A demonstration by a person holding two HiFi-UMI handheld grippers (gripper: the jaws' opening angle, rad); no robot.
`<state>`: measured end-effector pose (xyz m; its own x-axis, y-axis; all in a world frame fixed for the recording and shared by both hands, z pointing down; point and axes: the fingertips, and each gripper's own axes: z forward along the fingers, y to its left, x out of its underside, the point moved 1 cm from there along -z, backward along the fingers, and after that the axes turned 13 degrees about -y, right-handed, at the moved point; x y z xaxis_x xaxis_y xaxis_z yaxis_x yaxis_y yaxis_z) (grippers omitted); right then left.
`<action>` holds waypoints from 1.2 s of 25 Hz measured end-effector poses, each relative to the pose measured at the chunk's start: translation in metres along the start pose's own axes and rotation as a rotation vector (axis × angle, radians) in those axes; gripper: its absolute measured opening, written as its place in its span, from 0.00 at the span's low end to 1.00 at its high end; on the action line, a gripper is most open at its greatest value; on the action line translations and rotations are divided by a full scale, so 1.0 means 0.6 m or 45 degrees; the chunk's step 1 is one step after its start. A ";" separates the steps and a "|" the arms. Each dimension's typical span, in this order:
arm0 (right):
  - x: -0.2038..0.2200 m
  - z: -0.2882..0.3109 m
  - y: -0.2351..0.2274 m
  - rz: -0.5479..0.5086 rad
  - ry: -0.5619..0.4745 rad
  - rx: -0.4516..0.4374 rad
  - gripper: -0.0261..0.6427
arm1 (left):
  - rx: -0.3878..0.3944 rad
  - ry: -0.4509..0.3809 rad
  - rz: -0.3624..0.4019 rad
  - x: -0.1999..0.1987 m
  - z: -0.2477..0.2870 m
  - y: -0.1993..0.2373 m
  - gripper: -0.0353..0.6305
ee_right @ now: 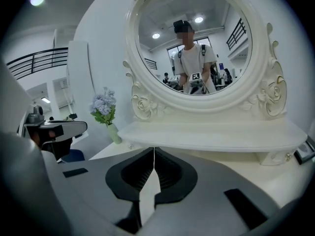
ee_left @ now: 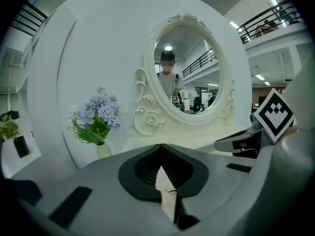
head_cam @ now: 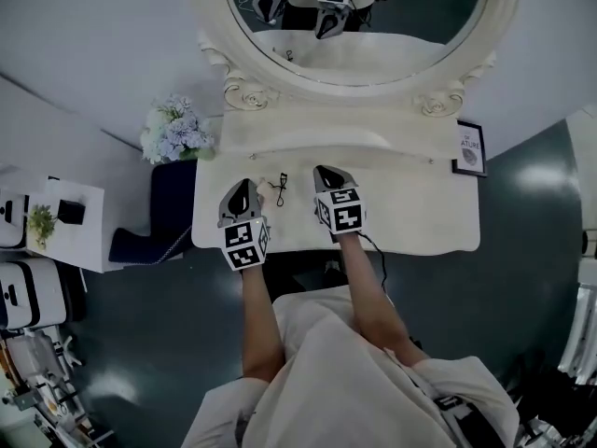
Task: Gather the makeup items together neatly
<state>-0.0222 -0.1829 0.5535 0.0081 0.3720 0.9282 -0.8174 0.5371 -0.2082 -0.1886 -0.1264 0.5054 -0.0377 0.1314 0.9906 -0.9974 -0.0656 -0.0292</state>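
Head view: your left gripper [head_cam: 244,185] and right gripper [head_cam: 324,170] are over the dressing table [head_cam: 420,217], with the small makeup items [head_cam: 278,188] between them, at three o'clock from the left tips. Left gripper view: your jaws are together and hold nothing, with flowers [ee_left: 96,117] at ten o'clock. Right gripper view: your jaws are together and empty, with the mirror [ee_right: 197,48] at twelve o'clock.

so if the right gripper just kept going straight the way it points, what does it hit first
Probably the raised shelf under the mirror; nothing shows between it and the shut right gripper, though depth is unclear.
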 end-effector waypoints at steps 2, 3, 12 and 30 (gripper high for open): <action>0.003 0.000 -0.001 0.001 0.005 0.024 0.10 | 0.023 0.004 -0.012 0.005 0.006 0.002 0.07; 0.007 0.000 -0.002 0.009 0.009 0.037 0.10 | 0.039 0.010 -0.017 0.009 0.010 0.003 0.07; 0.051 0.039 0.027 0.164 0.036 0.154 0.10 | 0.167 0.100 -0.030 0.059 0.038 0.037 0.07; 0.152 0.151 0.110 0.272 0.150 0.295 0.17 | 0.322 0.223 -0.039 0.141 0.081 0.189 0.07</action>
<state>-0.1275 -0.1822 0.6521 -0.1216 0.5500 0.8263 -0.9169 0.2566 -0.3057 -0.3022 -0.1708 0.5925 -0.0394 0.3043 0.9518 -0.9522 -0.3001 0.0565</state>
